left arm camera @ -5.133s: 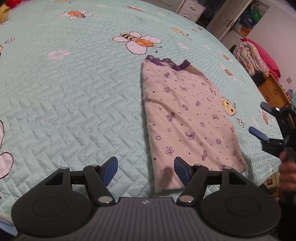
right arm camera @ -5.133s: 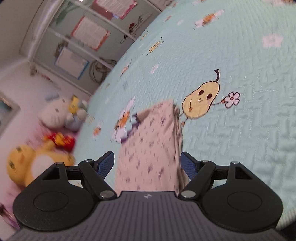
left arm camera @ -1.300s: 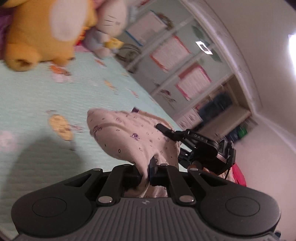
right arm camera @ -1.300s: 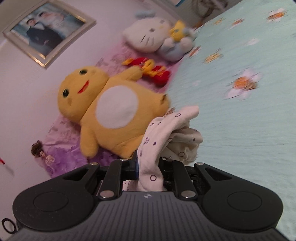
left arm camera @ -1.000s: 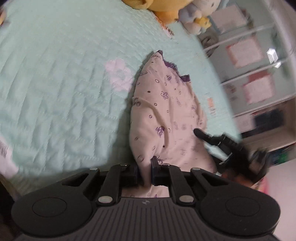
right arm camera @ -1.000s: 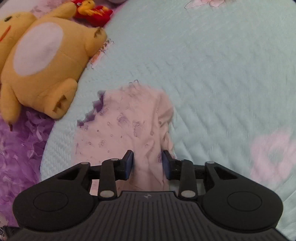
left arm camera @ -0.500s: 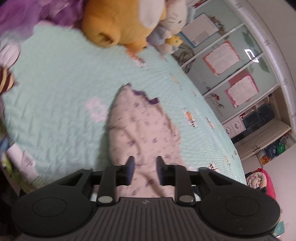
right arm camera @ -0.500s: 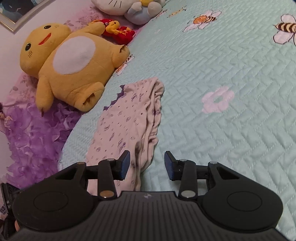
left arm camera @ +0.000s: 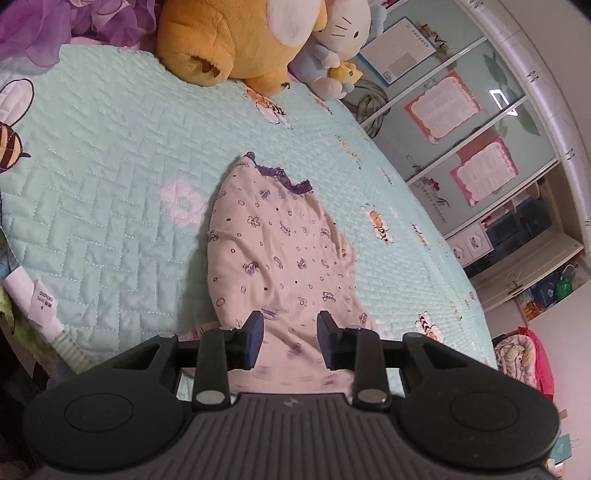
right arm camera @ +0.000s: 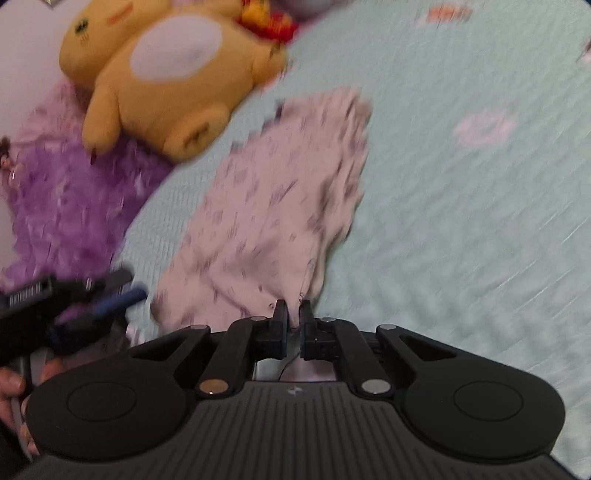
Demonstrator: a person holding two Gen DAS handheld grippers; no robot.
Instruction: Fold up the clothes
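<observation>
Pinching the garment point(right arm camera: 273, 206), right claw point(right arm camera: 293, 317) (left parted)

white tag point(left arm camera: 40, 301), print too small to read

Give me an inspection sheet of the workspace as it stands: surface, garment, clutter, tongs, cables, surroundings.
Surface: mint quilted bedspread with bee and flower prints.
Job's things: pale printed garment with purple lace trim lies rumpled and lengthwise on the spread, partly folded, not squared off.
Clutter: yellow plush toy and white cat plush at the head of the bed; purple ruffled fabric beside them; a white tag at the bed edge.
Tongs: left tongs open above the garment's near end, nothing pinched; right tongs shut on the garment's near edge.
Cables: nothing seen.
Surroundings: wardrobe doors with posters; bundled bedding beyond the bed.
</observation>
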